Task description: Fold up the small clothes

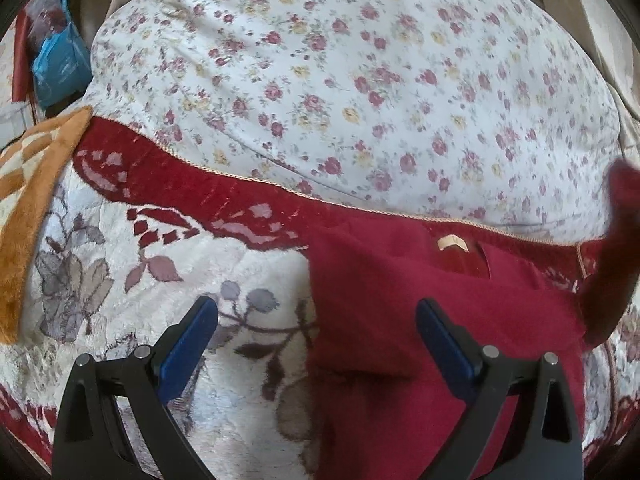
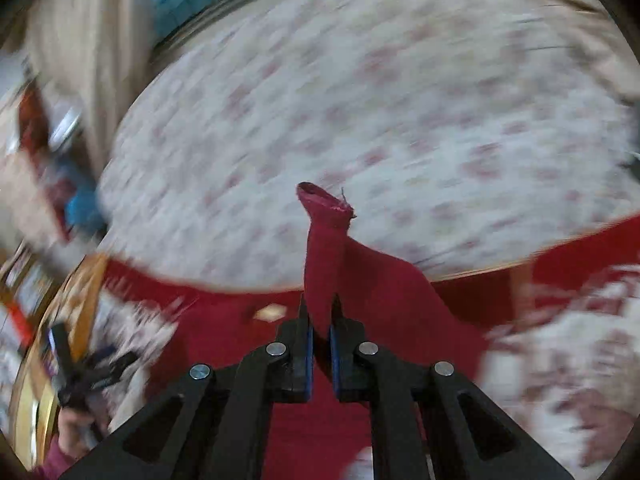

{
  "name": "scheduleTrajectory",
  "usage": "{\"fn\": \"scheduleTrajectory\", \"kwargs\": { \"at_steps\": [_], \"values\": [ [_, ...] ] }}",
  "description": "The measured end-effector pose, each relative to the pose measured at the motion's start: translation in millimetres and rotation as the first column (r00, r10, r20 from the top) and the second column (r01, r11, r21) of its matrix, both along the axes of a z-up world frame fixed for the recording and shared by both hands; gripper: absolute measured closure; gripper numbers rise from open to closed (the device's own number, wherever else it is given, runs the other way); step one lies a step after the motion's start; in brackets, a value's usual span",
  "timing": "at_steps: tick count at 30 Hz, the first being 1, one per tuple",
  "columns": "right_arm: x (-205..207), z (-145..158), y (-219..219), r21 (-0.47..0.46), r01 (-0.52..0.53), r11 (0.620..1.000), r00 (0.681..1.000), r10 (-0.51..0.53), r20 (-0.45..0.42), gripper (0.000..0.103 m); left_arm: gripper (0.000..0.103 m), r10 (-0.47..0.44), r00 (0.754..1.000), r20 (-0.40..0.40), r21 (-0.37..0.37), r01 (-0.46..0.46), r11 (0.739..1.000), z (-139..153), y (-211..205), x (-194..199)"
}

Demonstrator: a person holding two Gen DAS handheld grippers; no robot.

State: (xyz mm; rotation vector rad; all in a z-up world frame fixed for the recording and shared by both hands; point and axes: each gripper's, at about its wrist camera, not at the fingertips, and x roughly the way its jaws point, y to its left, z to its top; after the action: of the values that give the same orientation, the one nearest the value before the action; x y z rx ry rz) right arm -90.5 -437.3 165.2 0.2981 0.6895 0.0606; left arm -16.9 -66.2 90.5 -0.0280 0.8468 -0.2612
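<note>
A small dark red garment (image 1: 420,312) lies on the patterned rug, a pale label (image 1: 452,242) showing near its neck. Its right side is lifted off the rug into a raised flap (image 1: 616,248). My left gripper (image 1: 316,316) hovers over the garment's left edge with its blue pads wide apart and nothing between them. In the blurred right wrist view my right gripper (image 2: 320,312) is shut on a narrow fold of the red garment (image 2: 328,248), which sticks up past the fingertips. The left gripper (image 2: 86,376) shows at the lower left, held by a hand.
A cream and red floral rug (image 1: 160,280) covers the floor. Behind it lies a white flowered cushion or mattress (image 1: 340,80). An orange checked cloth (image 1: 36,184) lies at the left, and a blue bag (image 1: 60,68) further back. Beige curtains hang behind.
</note>
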Motion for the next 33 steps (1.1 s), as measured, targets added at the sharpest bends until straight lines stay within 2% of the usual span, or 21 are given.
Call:
{"fn": "scheduleTrajectory", "kwargs": {
  "at_steps": [4, 8, 9, 10, 11, 13, 16, 20, 25, 27, 28, 29, 30, 31, 32, 33],
  "values": [
    [49.4, -52.5, 80.3, 0.049, -0.117, 0.992, 0.991, 0.12, -0.061, 0.096, 0.004, 0.029, 0.999, -0.016, -0.024, -0.03, 0.999, -3.0, 11.7, 9.2],
    [73.7, -108.2, 143.5, 0.057, -0.176, 0.983, 0.978, 0.181, -0.108, 0.092, 0.004, 0.042, 0.998, -0.051, -0.053, -0.044, 0.998, -9.2, 16.3, 18.4],
    [78.0, -122.9, 154.1, 0.068, -0.193, 0.979, 0.97, 0.201, -0.138, 0.075, 0.004, 0.039, 0.997, -0.059, -0.062, -0.043, 0.997, -10.4, 15.9, 19.4],
    [79.9, -135.7, 161.5, 0.095, -0.217, 0.971, 0.958, 0.231, -0.172, 0.044, 0.004, 0.037, 0.997, -0.064, -0.068, -0.041, 0.997, -11.3, 15.7, 20.2],
    [79.9, -148.3, 166.6, 0.134, -0.236, 0.963, 0.942, 0.26, -0.213, 0.034, 0.004, 0.034, 0.997, -0.067, -0.07, -0.039, 0.997, -12.0, 14.6, 20.3],
    [68.5, -153.1, 165.0, 0.143, -0.251, 0.957, 0.936, 0.278, -0.218, 0.031, 0.004, 0.018, 0.998, -0.062, -0.067, -0.022, 0.997, -12.6, 11.1, 18.9],
    [46.8, -136.3, 147.3, 0.097, -0.244, 0.965, 0.948, 0.258, -0.185, 0.03, 0.004, -0.009, 0.998, -0.056, -0.057, 0.006, 0.998, -13.7, 2.0, 16.1],
    [6.2, -113.2, 94.3, 0.101, -0.162, 0.982, 0.975, 0.175, -0.139, 0.023, 0.004, -0.052, 0.997, -0.064, -0.056, 0.049, 0.997, -17.7, -15.4, 13.3],
    [-36.8, -109.9, 38.3, 0.134, -0.05, 0.99, 0.987, 0.07, -0.148, 0.022, 0.005, -0.109, 0.99, -0.092, 0.0, 0.109, 0.994, -26.7, -51.0, 16.7],
    [-53.1, -110.5, 19.4, 0.15, -0.016, 0.988, 0.99, 0.037, -0.138, 0.022, 0.011, -0.125, 0.986, -0.114, 0.031, 0.13, 0.991, -34.8, -66.3, 18.6],
    [-59.2, -110.8, 11.8, 0.158, -0.001, 0.987, 0.991, 0.022, -0.132, 0.021, 0.025, -0.122, 0.985, -0.121, 0.067, 0.13, 0.989, -39.3, -74.1, 19.5],
    [-65.0, -111.8, 4.2, 0.165, 0.018, 0.986, 0.992, 0.004, -0.129, 0.021, 0.045, -0.123, 0.984, -0.127, 0.101, 0.136, 0.986, -43.3, -82.3, 20.4],
    [-69.3, -112.5, -1.9, 0.168, 0.036, 0.985, 0.991, -0.014, -0.13, 0.021, 0.055, -0.136, 0.98, -0.142, 0.128, 0.155, 0.98, -48.3, -92.6, 21.7],
    [-73.0, -113.1, -8.8, 0.171, 0.054, 0.984, 0.991, -0.031, -0.132, 0.021, 0.074, -0.153, 0.975, -0.161, 0.133, 0.175, 0.975, -52.0, -99.8, 22.9],
    [-77.1, -112.9, -16.9, 0.176, 0.072, 0.982, 0.99, -0.049, -0.132, 0.021, 0.082, -0.167, 0.97, -0.179, 0.133, 0.192, 0.972, -54.7, -106.9, 24.2],
    [-79.2, -112.5, -21.9, 0.179, 0.085, 0.98, 0.989, -0.062, -0.132, 0.021, 0.082, -0.162, 0.972, -0.171, 0.157, 0.189, 0.969, -53.1, -112.0, 24.7]
  ]
}}
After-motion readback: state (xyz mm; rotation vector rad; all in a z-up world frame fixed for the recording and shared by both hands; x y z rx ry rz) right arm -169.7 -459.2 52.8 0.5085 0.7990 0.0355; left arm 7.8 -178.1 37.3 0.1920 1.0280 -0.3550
